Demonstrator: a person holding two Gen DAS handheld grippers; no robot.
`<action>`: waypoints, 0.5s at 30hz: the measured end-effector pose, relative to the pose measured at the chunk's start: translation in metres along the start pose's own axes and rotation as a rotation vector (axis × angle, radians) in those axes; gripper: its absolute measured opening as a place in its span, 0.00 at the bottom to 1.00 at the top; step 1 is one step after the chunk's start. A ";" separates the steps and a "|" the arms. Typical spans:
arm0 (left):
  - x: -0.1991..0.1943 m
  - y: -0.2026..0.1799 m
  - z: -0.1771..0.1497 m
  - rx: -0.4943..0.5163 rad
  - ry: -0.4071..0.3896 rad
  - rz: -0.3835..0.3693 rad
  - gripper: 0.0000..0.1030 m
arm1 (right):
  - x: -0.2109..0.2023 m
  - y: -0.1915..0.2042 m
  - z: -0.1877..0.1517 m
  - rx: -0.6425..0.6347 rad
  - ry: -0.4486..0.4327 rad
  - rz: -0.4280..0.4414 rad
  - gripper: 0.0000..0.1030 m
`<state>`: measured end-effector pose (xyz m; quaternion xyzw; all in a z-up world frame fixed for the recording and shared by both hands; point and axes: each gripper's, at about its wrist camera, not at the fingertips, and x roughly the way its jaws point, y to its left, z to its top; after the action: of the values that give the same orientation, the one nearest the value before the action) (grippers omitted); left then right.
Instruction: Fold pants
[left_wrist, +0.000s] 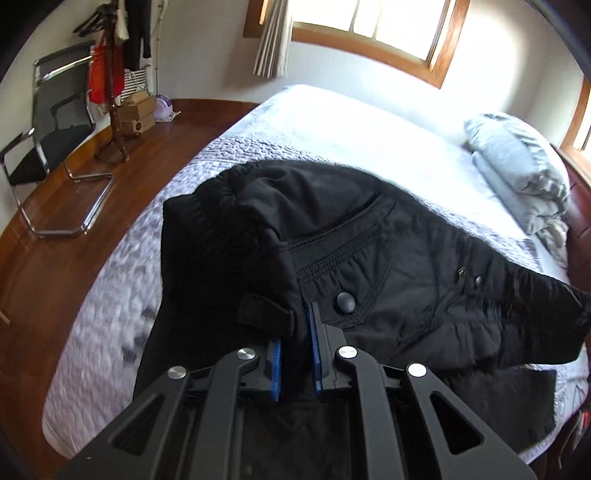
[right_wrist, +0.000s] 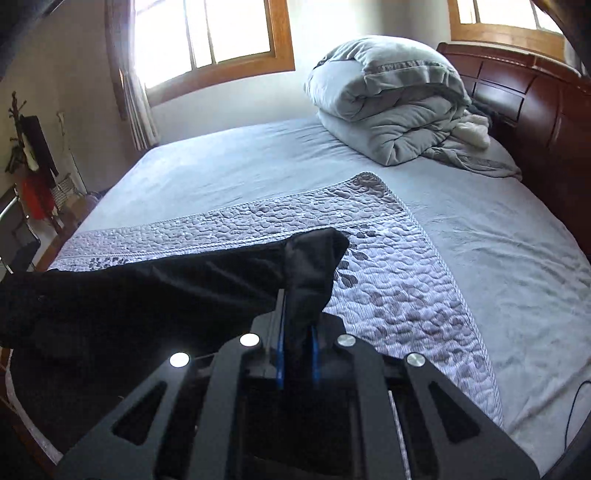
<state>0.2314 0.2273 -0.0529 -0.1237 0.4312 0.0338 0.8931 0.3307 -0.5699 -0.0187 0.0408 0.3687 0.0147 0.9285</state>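
pants (left_wrist: 369, 251) hang over the quilt (right_wrist: 388, 266) on the bed (right_wrist: 480, 229), bunched and unfolded. left gripper (left_wrist: 297, 332) pinches the waistband near the button (left_wrist: 345, 302); right gripper (right_wrist: 297, 332) is clamped on a fabric corner. no neat fold shows yet, so most folding seems left.

1. Light source: daylight enters through the window (left_wrist: 373, 33), which is blown out to white in both views.
2. Glare: the far half of the bed (left_wrist: 332, 122) washes out in the left wrist view.
3. Shadow detail: the black pants (left_wrist: 351, 240) read dark; their folds in the right wrist view (right_wrist: 147, 295) are nearly lost.
4. Blur: the quilt (left_wrist: 122, 314) smears at the lower left.
5. Distortion: fisheye bends straight lines; the corners vignette to black.
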 end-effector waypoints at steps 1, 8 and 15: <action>-0.009 0.006 -0.012 -0.011 -0.012 -0.012 0.12 | -0.014 -0.006 -0.013 0.022 -0.012 0.010 0.09; -0.038 0.043 -0.088 -0.098 -0.032 -0.079 0.13 | -0.053 -0.045 -0.107 0.164 0.039 0.016 0.10; -0.035 0.064 -0.150 -0.151 0.008 -0.068 0.19 | -0.067 -0.042 -0.184 0.171 0.141 -0.044 0.12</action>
<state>0.0841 0.2536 -0.1273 -0.2053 0.4265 0.0354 0.8802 0.1553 -0.6041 -0.1100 0.1107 0.4340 -0.0343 0.8934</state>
